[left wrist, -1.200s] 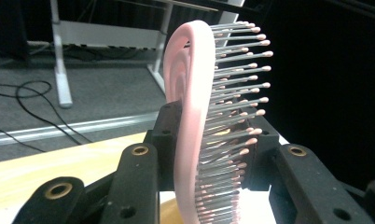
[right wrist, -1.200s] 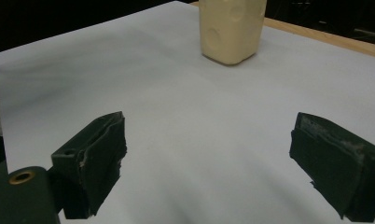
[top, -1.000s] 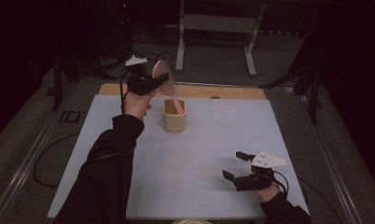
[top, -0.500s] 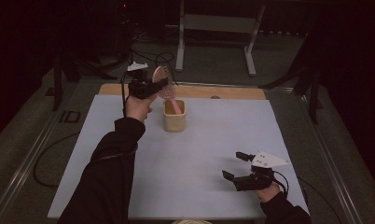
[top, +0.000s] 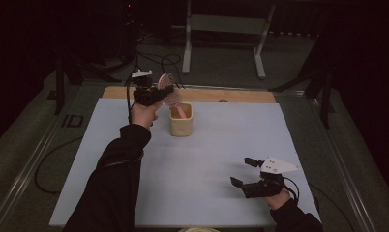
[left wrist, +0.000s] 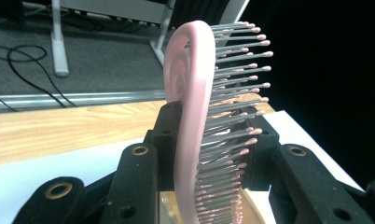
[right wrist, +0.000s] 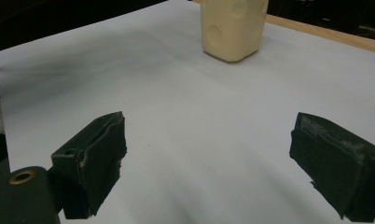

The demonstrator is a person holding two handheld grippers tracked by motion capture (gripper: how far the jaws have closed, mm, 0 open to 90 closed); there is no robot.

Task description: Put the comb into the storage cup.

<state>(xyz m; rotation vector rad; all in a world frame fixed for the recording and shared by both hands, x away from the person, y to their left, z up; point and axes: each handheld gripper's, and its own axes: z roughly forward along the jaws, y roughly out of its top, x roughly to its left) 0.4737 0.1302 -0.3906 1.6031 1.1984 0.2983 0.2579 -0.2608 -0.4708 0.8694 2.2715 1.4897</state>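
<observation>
A pink hairbrush (top: pixel 166 86) with pink-tipped bristles stands upright, and my left gripper (top: pixel 157 94) is shut on its head. In the left gripper view the black jaws clamp the hairbrush (left wrist: pixel 191 93) from both sides, bristles to the right. Its handle (top: pixel 181 111) reaches down into a cream cup (top: pixel 181 124) at the far middle of the table. My right gripper (top: pixel 242 171) rests low near the front right, open with nothing between its fingers. From the right gripper view the cup (right wrist: pixel 232 28) stands well ahead of that open right gripper (right wrist: pixel 213 154).
A white mat (top: pixel 216 145) covers the table, with a wooden strip (top: pixel 231 95) along its far edge. Behind the table stands a metal frame (top: pixel 221 29), and cables (top: pixel 156 58) lie on the floor. A person's dark sleeve (top: pixel 115 183) crosses the left front.
My left hand has come down with the hairbrush, so the handle sits deeper in the cup. The right gripper has stayed in place.
</observation>
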